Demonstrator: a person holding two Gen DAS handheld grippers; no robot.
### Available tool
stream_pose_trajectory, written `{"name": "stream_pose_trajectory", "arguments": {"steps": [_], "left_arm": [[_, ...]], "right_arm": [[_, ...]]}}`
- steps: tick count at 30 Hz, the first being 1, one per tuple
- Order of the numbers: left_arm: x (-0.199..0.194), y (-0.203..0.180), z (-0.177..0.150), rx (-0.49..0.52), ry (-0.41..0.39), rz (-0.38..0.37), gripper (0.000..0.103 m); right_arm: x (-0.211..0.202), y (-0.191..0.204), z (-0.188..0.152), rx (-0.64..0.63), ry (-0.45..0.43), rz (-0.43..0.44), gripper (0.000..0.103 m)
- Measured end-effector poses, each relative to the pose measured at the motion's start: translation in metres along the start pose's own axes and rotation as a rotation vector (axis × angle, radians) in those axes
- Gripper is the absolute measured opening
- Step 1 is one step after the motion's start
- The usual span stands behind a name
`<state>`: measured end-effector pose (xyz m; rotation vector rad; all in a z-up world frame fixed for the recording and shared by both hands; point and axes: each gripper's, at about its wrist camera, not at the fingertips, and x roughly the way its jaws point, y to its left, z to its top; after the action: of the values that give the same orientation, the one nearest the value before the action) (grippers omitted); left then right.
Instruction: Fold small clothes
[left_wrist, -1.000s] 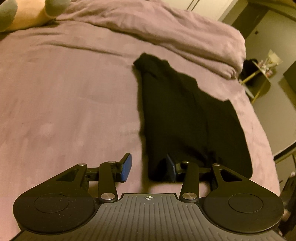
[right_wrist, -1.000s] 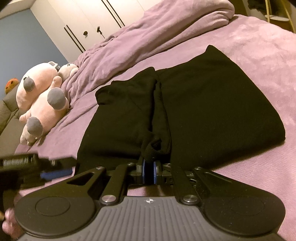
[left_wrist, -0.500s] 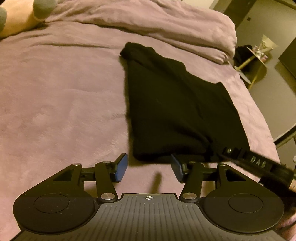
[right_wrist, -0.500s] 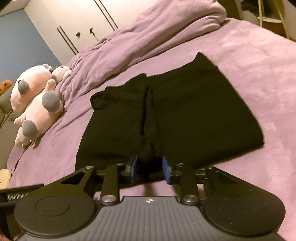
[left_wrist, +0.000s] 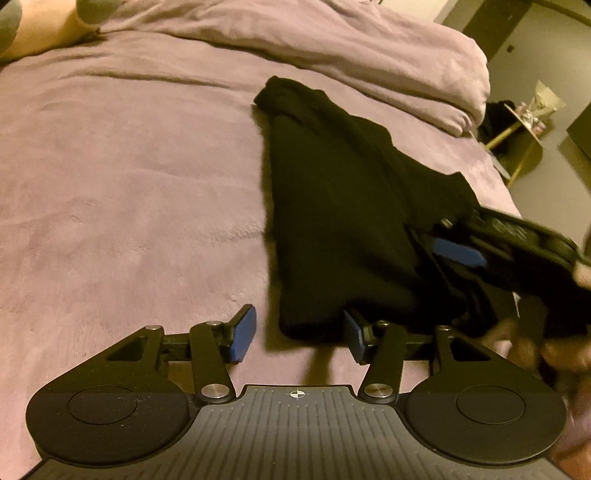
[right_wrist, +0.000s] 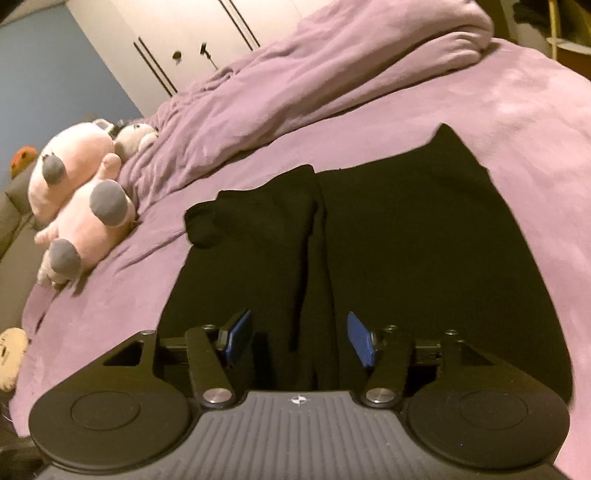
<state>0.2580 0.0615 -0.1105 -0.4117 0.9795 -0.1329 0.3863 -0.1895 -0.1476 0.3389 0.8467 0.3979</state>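
The black garment (right_wrist: 388, 258) lies flat on the purple bed (left_wrist: 129, 184), folded lengthwise. The right tool (right_wrist: 299, 338) has just been opening; its jaws stand apart above the cloth, holding nothing. The left tool (left_wrist: 299, 334) is half open and empty, the garment's near corner at 12 o'clock.

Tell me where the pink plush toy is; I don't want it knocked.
In the right wrist view, the pink plush toy lies at the left on the purple bedspread, beside the bunched duvet, apart from the black garment.
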Motion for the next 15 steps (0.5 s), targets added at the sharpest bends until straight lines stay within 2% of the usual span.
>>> {"name": "stream_pose_trajectory", "arguments": {"steps": [5, 7, 8, 9, 11, 15], "left_arm": [[0.0, 0.0, 0.0, 0.009, -0.003, -0.001, 0.056], [-0.001, -0.002, -0.001, 0.026, -0.006, 0.005, 0.056], [-0.001, -0.004, -0.002, 0.032, -0.007, 0.009, 0.056], [-0.001, -0.004, -0.002, 0.035, -0.008, 0.011, 0.056], [-0.001, -0.006, -0.003, 0.035, -0.009, 0.014, 0.056], [-0.002, -0.007, -0.004, 0.046, -0.008, 0.016, 0.057]], "right_arm": [[0.033, 0.004, 0.021, -0.018, 0.028, 0.014, 0.056], [0.036, 0.012, 0.024, -0.049, 0.024, 0.043, 0.042], [0.035, 0.016, 0.024, -0.073, 0.018, 0.062, 0.027], [0.035, 0.021, 0.023, -0.097, 0.014, 0.058, 0.021], [0.036, 0.024, 0.022, -0.128, 0.009, 0.046, 0.021], [0.04, 0.015, 0.025, -0.073, 0.019, 0.071, 0.03]]}}
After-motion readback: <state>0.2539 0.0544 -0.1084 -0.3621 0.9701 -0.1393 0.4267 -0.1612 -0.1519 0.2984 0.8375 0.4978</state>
